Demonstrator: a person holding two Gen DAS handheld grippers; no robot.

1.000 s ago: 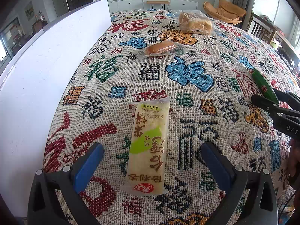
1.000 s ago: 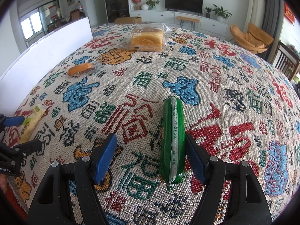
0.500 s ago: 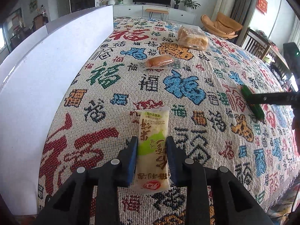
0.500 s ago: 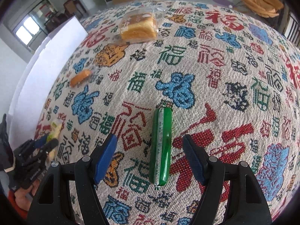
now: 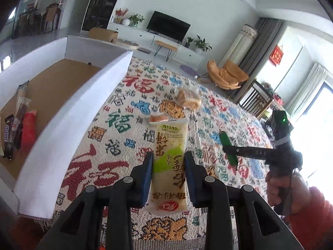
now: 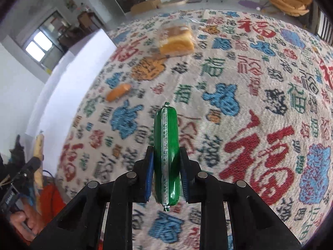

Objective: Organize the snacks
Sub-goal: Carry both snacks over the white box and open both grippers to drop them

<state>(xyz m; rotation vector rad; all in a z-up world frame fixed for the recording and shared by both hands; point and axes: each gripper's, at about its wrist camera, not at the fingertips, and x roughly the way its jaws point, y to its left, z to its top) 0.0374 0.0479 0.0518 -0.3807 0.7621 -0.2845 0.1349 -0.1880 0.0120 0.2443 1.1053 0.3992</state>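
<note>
Left tongs [image 5: 168, 175]: closing on a pale yellow-green rice cracker packet [image 5: 169, 162], blue pads pressing both long edges, packet lifted clear of the patterned bench cloth [image 5: 116, 125].

Right tongs [image 6: 166, 166]: clamping a green sausage stick [image 6: 166, 152] at its middle, stick pointing forward, raised above the cloth.

White-walled box [image 5: 62, 108]: sitting at the left edge of the bench, holding a red packet [image 5: 29, 129] and dark wrapped bars [image 5: 9, 135] lying side by side.

Bagged bread loaf [image 6: 177, 39]: resting on the far part of the cloth.

Wrapped orange bun [image 6: 117, 91]: lying nearer, between loaf and box.
</note>
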